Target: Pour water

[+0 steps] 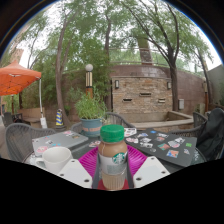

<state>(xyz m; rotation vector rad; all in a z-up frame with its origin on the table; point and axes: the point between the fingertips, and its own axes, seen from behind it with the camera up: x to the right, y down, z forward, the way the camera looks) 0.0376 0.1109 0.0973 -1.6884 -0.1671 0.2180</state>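
Gripper [113, 168] clamped on a bottle [113, 160] with green cap, brown liquid and a white label; both pink pads [91, 160] press its sides. Bottle upright, held over the table [150, 150]. White cup [57, 157] just beside it on the left. Cards [170, 145] scattered to the right. Orange umbrella [15, 78] and trees [95, 35] beyond.
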